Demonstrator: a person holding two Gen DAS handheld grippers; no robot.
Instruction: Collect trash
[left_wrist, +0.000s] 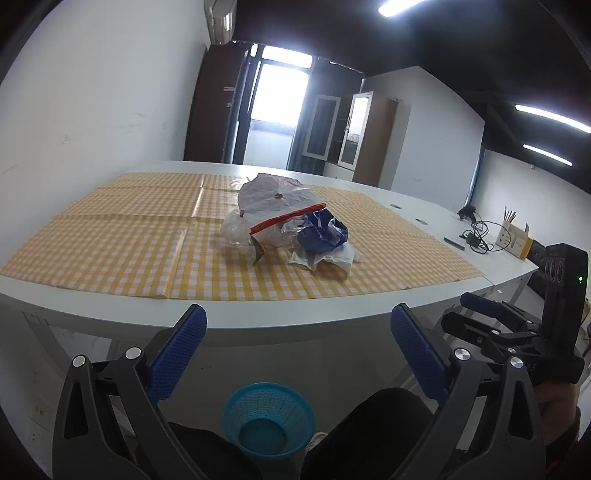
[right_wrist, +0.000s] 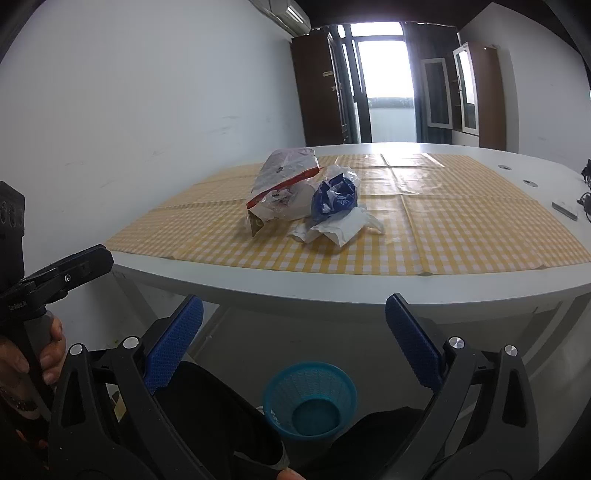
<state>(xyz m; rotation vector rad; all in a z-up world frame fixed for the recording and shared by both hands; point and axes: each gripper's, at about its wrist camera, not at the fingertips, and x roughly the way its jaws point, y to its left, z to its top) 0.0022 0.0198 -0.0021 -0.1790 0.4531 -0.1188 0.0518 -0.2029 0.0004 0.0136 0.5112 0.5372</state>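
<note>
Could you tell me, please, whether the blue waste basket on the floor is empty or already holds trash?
Empty. Both wrist views look down into the blue waste basket and show its bare bottom; the trash pile lies on the table.

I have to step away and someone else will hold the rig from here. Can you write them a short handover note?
Left tool: open, empty, held below the table edge.
Right tool: open, empty, same height.
Trash pile sits on the checked cloth: a white bag with a red strip, a blue wrapper and white paper, all touching.
Blue bin is on the floor below, looks empty.
Done: nothing picked up.
Left: move every piece into the bin.
</note>
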